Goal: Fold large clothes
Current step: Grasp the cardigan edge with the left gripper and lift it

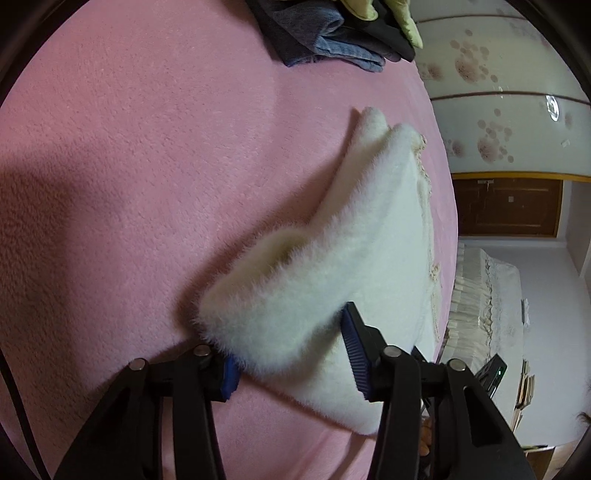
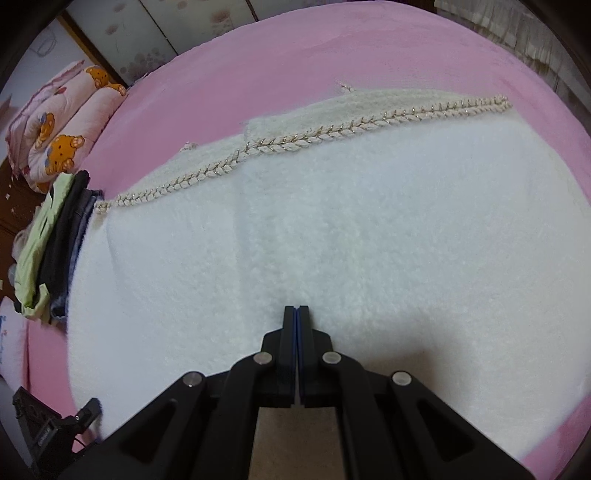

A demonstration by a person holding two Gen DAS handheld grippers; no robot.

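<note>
I work over a wide pink fleece bed cover (image 2: 369, 44), and on it the large white fluffy garment with a braided cream trim (image 2: 295, 229) lies spread flat, filling most of the right wrist view, its long axis running with the braid from lower left to upper right there. In the left wrist view the same garment (image 1: 369, 240) shows as a thick, furry folded edge that stretches away from me toward the upper right, close to the bed's edge. The relation my next move turns on is that this near corner of the garment sits right between the 2 fingers of my left gripper (image 1: 291, 354), partly spread; the right-hand blue pad (image 1: 354, 347) lies against the fur and the other is half buried under it, but I cannot tell whether they pinch it yet. So the left hand is the nearer one for carrying the edge, I judge across the garment's width. My right gripper (image 2: 296, 314) is fully closed with nothing between its fingers, its tips down at the flat pile near the middle, probably pinning it. Only the right view shows the braid's full run and the bear-print pink bedding roll (image 2: 62, 125); only the left shows the edge's thickness. A small stack of folded dark and green clothes (image 1: 332, 33) sits well apart.
</note>
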